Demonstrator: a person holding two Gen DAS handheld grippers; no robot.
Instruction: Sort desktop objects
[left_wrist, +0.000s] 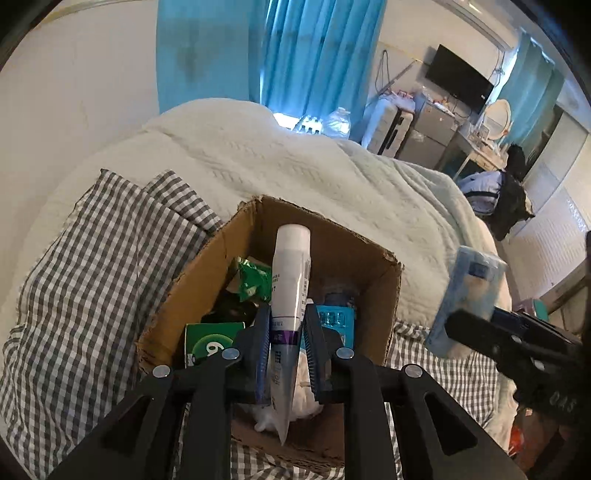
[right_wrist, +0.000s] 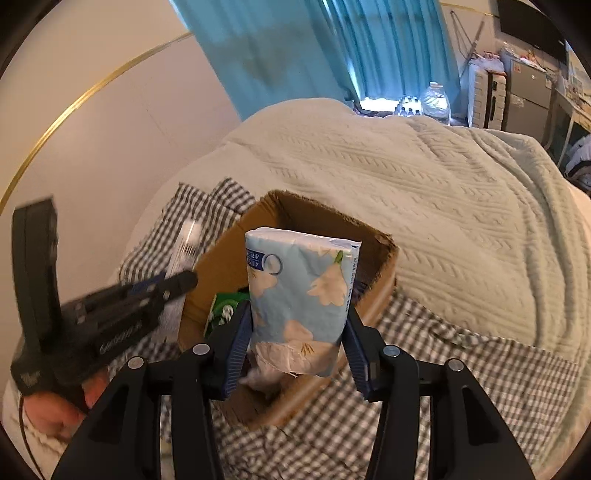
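A bed (left_wrist: 295, 166) under a white knitted blanket fills mid-frame, blue curtains (left_wrist: 317, 55) above. At lower centre, over the cardboard box (left_wrist: 207, 266), the left hand-held gripper (left_wrist: 286, 347) clamps a white tube (left_wrist: 290, 295); the right hand-held gripper (right_wrist: 297, 343) brackets a tissue pack (right_wrist: 299, 295).

You are in a lived-in bedroom: a bed under a pale knitted blanket (right_wrist: 424, 192) and checked sheet (left_wrist: 85, 266) fills the view, with blue curtains (left_wrist: 295, 51) behind it. Along the far wall you see a wall-mounted television (left_wrist: 460, 79), suitcases (left_wrist: 388, 129), a round mirror (left_wrist: 498, 114) and water bottles (right_wrist: 436, 99).
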